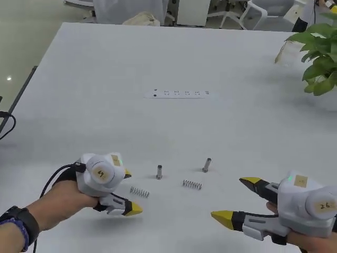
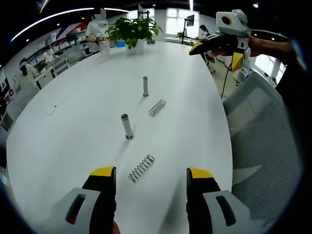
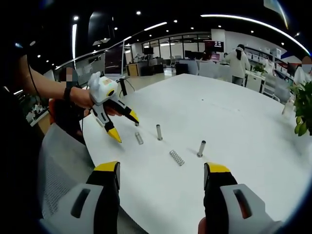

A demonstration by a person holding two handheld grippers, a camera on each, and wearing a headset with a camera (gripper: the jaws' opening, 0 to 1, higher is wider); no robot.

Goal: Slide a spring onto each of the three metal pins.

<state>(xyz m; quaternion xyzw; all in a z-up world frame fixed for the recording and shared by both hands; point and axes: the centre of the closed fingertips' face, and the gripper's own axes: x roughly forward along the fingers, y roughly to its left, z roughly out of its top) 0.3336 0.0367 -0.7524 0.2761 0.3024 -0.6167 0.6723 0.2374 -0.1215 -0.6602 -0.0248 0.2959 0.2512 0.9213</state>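
The left gripper (image 1: 131, 191) is held with jaws spread wide and empty. Just beside it the first spring (image 1: 139, 192) lies flat on the white table (image 1: 105, 79), its axis running left to right. The left pin (image 1: 159, 172) stands upright, followed by the second spring (image 1: 192, 184), also flat, and the upright right pin (image 1: 207, 165). The right gripper (image 1: 233, 198) is likewise spread and empty. A power strip (image 1: 177, 94) lies farther back, and a plant (image 1: 318, 58) is cut off at the right edge.

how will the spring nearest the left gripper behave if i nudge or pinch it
The spring lies on its side on the smooth white table, so a nudge would probably roll or skid it. Its thin open coils look light and springy, so a hard pinch may squash it or flick it away.
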